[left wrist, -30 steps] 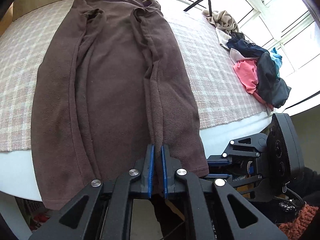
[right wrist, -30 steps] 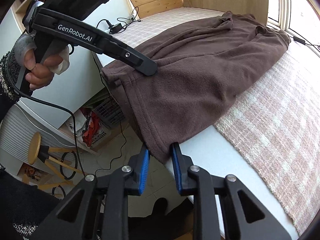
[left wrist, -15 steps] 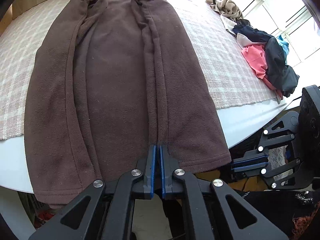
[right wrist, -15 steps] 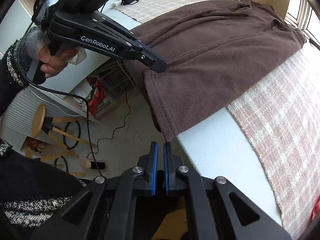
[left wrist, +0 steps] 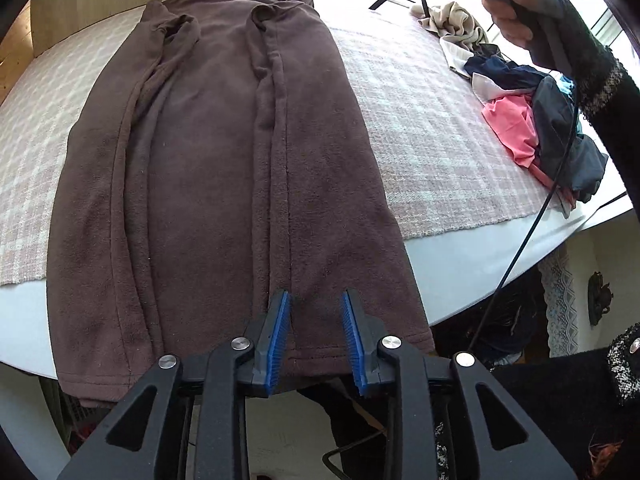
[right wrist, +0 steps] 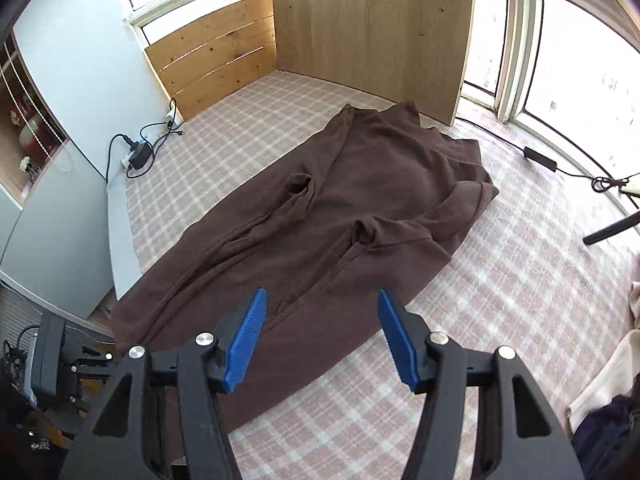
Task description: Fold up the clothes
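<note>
A long brown fleece garment (left wrist: 224, 168) lies flat on the checked cloth, its hem hanging over the white table edge. It also shows in the right wrist view (right wrist: 340, 216), laid lengthwise with both sleeves folded in. My left gripper (left wrist: 316, 340) is open, its blue pads either side of the hem, holding nothing. My right gripper (right wrist: 320, 336) is wide open and empty, raised above the garment's right side. The left gripper's body (right wrist: 60, 360) shows at the lower left of the right wrist view.
A pile of other clothes (left wrist: 536, 128) lies at the table's right end. A checked cloth (right wrist: 500, 288) covers the table (left wrist: 472, 256). A power strip with cables (right wrist: 138, 152) sits at the far left edge. A wooden panel (right wrist: 372, 28) stands behind. A tripod leg (right wrist: 612, 230) reaches in from the right.
My left gripper has opened and let go of the hem. My right gripper has opened, lifted from the table edge and swung up over the garment.
</note>
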The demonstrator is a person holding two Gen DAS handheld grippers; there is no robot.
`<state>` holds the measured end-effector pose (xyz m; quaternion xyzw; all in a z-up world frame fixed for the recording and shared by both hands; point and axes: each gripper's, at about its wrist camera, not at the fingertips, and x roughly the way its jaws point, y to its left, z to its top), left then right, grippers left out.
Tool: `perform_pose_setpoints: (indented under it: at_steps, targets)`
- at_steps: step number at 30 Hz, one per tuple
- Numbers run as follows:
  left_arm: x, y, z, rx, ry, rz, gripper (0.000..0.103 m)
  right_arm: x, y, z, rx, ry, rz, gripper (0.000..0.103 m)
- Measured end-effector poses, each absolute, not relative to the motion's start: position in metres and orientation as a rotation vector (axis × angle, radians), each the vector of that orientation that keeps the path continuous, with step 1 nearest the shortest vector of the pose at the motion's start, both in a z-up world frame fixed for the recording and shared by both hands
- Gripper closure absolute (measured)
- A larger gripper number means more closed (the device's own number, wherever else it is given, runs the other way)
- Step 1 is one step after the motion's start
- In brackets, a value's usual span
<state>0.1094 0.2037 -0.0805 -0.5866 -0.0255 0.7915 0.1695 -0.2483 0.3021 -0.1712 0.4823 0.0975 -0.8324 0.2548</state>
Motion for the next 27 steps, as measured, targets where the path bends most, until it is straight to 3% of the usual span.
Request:
perform_pose_setpoints:
  at_steps: [4, 12, 13, 14, 15, 16, 27]
  targets:
    - [0.104, 0.206, -0.087, -1.705, -0.115, 2.283, 0.077, -0.302, 0.282, -0.206, 1.357, 0.529, -2.134, 0.046]
    - [0.107, 0.205, -0.092, -1.729, -0.202, 2.32, 0.079, -0.322, 0.261, -0.255, 1.32, 0.729, -1.871, 0.046]
    - [0.107, 0.204, -0.093, -1.731, -0.212, 2.325, 0.085, -0.322, 0.262, -0.257, 1.317, 0.735, -1.871, 0.052]
    - [0.107, 0.203, -0.093, -1.739, -0.214, 2.336, 0.091, -0.322, 0.264, -0.259, 1.313, 0.737, -1.874, 0.076]
    - [0.108, 0.2, -0.093, -1.741, -0.242, 2.339, 0.098, -0.322, 0.265, -0.261, 1.309, 0.74, -1.878, 0.086]
    - [0.108, 0.197, -0.094, -1.743, -0.27, 2.342, 0.1, -0.322, 0.267, -0.263, 1.305, 0.742, -1.881, 0.089]
    - [0.128, 0.181, -0.057, -1.683, -0.324, 2.498, 0.102, -0.323, 0.278, -0.226, 1.202, 0.609, -1.981, 0.094]
